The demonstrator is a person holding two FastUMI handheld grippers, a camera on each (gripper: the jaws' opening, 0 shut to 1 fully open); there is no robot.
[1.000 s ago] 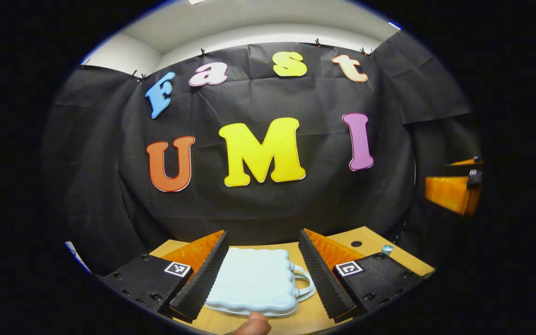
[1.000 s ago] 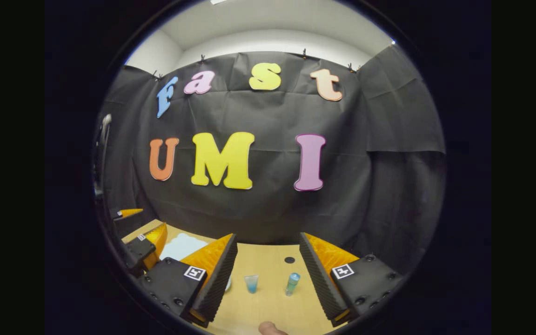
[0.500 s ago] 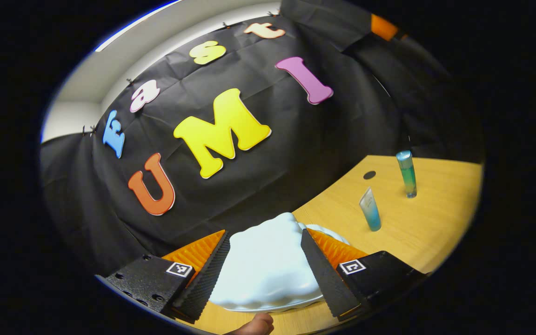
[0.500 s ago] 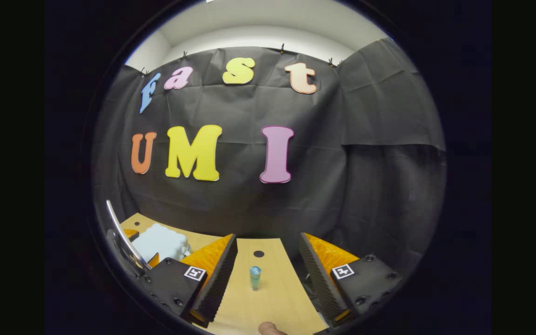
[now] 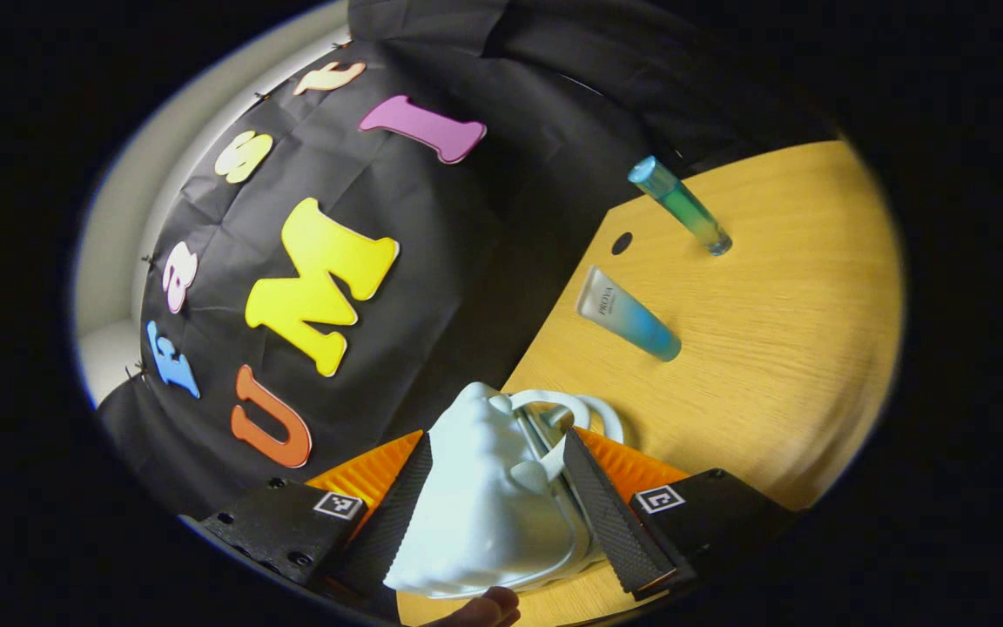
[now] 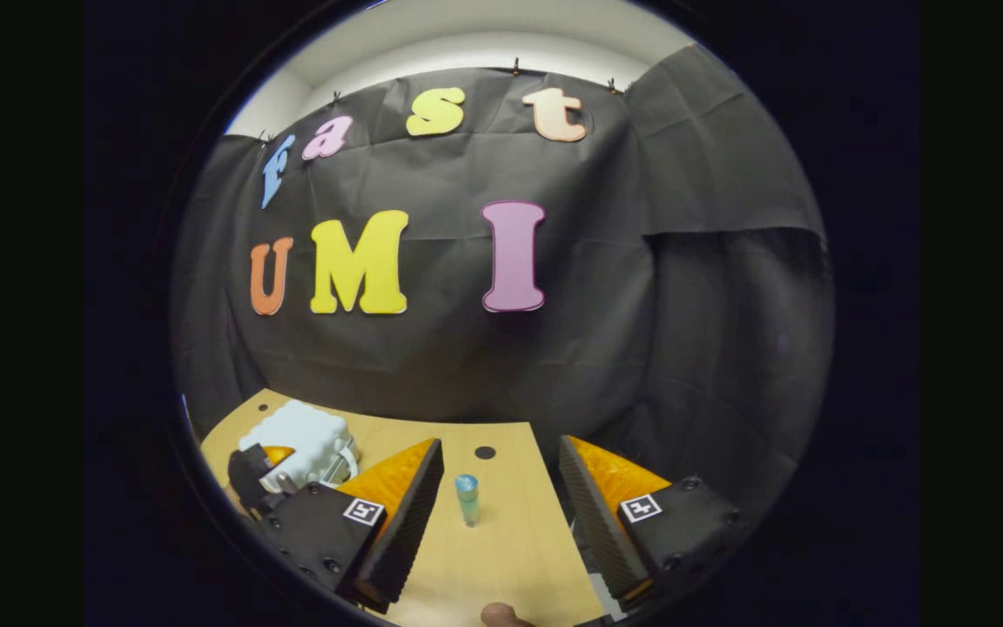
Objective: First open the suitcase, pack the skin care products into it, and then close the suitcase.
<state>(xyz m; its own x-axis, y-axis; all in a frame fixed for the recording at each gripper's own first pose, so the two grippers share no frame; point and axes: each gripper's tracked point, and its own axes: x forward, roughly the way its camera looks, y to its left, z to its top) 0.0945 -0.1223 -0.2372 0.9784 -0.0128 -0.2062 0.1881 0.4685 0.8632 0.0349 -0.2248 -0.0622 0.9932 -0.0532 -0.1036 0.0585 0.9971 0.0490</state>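
Our left gripper (image 5: 501, 496) clamps both fingers on the lid of the pale blue, scallop-edged plastic suitcase (image 5: 493, 505), lifted at six o'clock in the left gripper view. On the light wooden table (image 5: 780, 348), a translucent blue squeeze tube (image 5: 628, 314) stands at one o'clock, a teal cylindrical bottle (image 5: 680, 205) beyond it. Our right gripper (image 6: 501, 514) hangs wide apart, empty, the bottle between its fingers farther off.

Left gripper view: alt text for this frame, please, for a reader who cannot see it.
The left tool straddles a pale blue suitcase with white handles on a wooden table. Beyond stand a blue squeeze tube and a teal bottle.
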